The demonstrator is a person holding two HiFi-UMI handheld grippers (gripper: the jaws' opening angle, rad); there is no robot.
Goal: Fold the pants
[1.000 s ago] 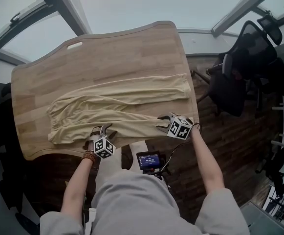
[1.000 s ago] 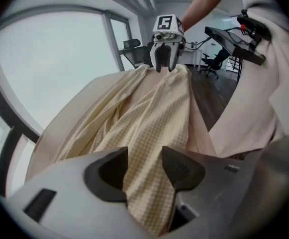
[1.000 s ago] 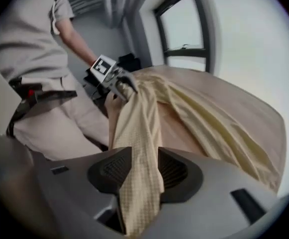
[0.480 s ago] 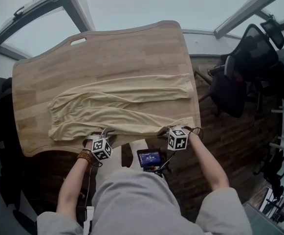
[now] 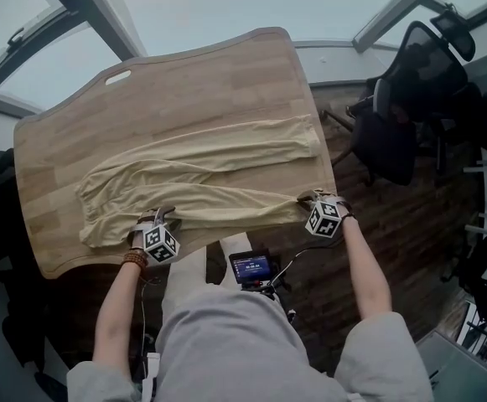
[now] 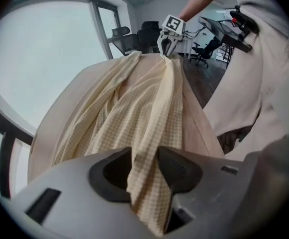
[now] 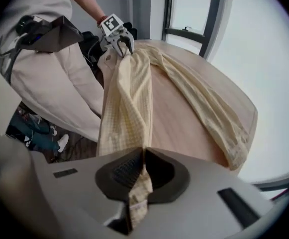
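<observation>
The pants [image 5: 201,170] lie long and flat across the desk [image 5: 184,82], one leg next to the other. A second ago the right gripper [image 5: 308,199] hung over the near leg [image 5: 235,208] with its fingers wide apart. Now it has slid out to the corner of the desk, to the end of that leg. Its fingers [image 7: 127,169] have closed tight on the hem, and a bit of cloth sticks out behind them.

The left gripper [image 5: 163,219] has moved a little too, along the near edge toward the wide end of the pants. A thick bunch of cloth sits between its fingers [image 6: 178,167]. Those fingers squeezed in and are opening again right now. The cloth still touches both of them and has not dropped out.

The near leg looked wavy before. Now it runs in a straight, pulled line from one gripper to the other. The far leg [image 5: 226,145] has not moved.

I think the grab is done and the fold can start. The next job is probably to lift the near leg and lay it on the far leg. The left hold looks loose, so the cloth could slip there.
</observation>
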